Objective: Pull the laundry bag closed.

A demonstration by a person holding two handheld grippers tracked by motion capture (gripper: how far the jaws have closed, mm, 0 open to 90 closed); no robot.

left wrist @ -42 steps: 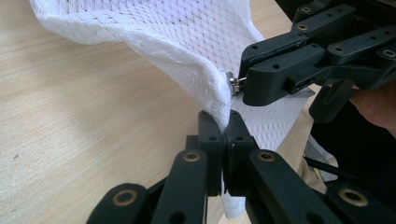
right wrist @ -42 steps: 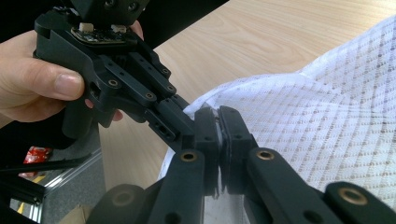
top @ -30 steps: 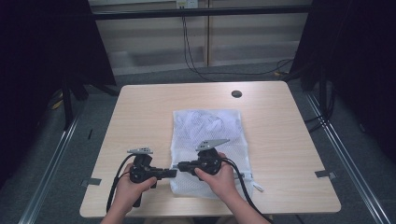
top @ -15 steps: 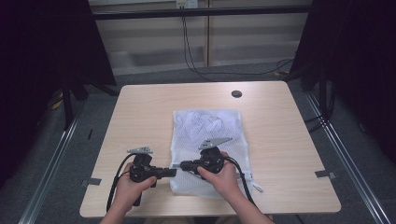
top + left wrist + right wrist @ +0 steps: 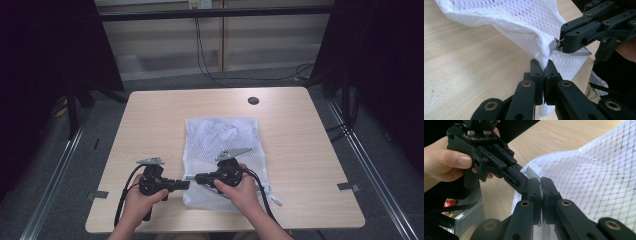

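white mesh is being pinched at the bag's point(image 5: 222, 155) near left corner: the left gripper point(image 5: 544, 66) is clamping shut on a fold of the netting, its jaws closed with the cloth bunched between them. just beside it the right gripper point(image 5: 540, 184) is closing tight on the zip pull point(image 5: 558, 43), the small metal tab at the end of the grey zip tape. compared with a second ago the right gripper is sitting a touch farther left, so the two tips are now nearly meeting at that corner, and the corner is lifting off the table point(image 5: 150, 120). judging by this, the grips are set and the zip is about to be drawn along the near edge while the left side is anchoring the cloth. the rest of the bag is lying flat in the middle of the table, something pale showing through it. both hands are resting low at the near edge, left hand point(image 5: 137, 192) and right hand point(image 5: 240, 187), forearms coming in from below, grippers pointing inward at each other
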